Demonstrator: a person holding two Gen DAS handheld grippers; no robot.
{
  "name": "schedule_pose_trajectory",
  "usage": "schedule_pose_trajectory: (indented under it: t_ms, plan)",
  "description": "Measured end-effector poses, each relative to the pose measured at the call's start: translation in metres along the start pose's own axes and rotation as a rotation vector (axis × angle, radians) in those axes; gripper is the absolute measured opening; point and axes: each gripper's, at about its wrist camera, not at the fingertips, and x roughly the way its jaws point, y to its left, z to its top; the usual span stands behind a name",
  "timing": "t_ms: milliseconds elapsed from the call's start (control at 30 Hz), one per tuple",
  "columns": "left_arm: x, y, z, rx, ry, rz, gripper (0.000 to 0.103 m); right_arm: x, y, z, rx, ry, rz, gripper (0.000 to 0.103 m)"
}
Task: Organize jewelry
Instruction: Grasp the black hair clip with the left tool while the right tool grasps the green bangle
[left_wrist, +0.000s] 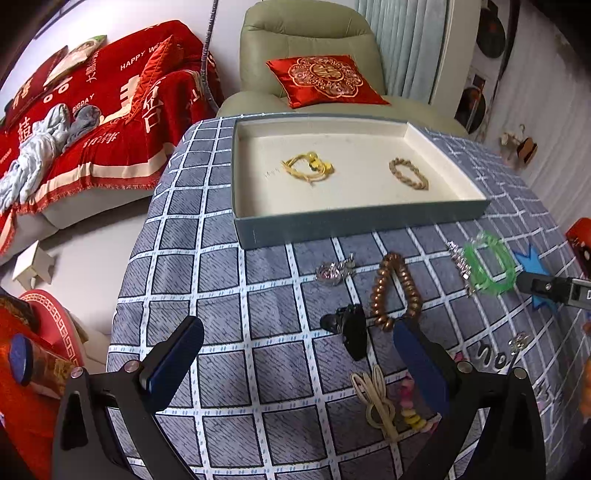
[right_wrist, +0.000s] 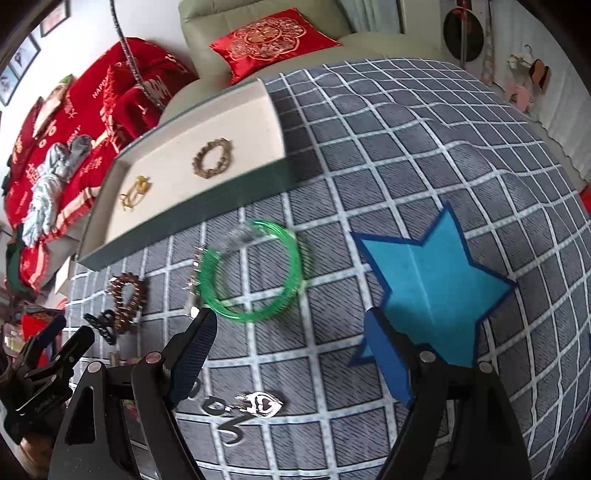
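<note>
A shallow cream-lined tray (left_wrist: 354, 221) holds a yellow cord bracelet (left_wrist: 308, 168) and a beige braided bracelet (left_wrist: 408, 173). On the checked cloth in front of it lie a brown bead bracelet (left_wrist: 395, 291), a black hair claw (left_wrist: 349, 328), a clear brooch (left_wrist: 334, 271) and a green bangle (left_wrist: 487, 266). My left gripper (left_wrist: 299, 354) hovers open above the cloth, the claw just inside its right finger. In the right wrist view the green bangle (right_wrist: 255, 269) lies just ahead of my right gripper (right_wrist: 291, 354), which is open and holds nothing.
A silver crystal piece (left_wrist: 460, 262) touches the bangle. A beige bunny clip (left_wrist: 376, 402) and pastel beads (left_wrist: 410, 410) lie near the left gripper. A heart pendant (right_wrist: 264, 402) and a blue felt star (right_wrist: 432, 288) are by the right one. An armchair (left_wrist: 314, 40) stands behind the table.
</note>
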Motion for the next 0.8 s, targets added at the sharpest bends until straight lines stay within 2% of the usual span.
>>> schedule_pose_trajectory:
  t_ms: [633,800]
  plan:
    - [0.015,-0.003,-0.003,-0.012,0.016,0.062,0.103,0.013,0.008,0.005,-0.029,-0.012,-0.072,0.084]
    - [0.016,-0.005,-0.002,0.000,0.013,0.069,0.103,0.018,0.014,0.008,-0.058,-0.018,-0.120,0.084]
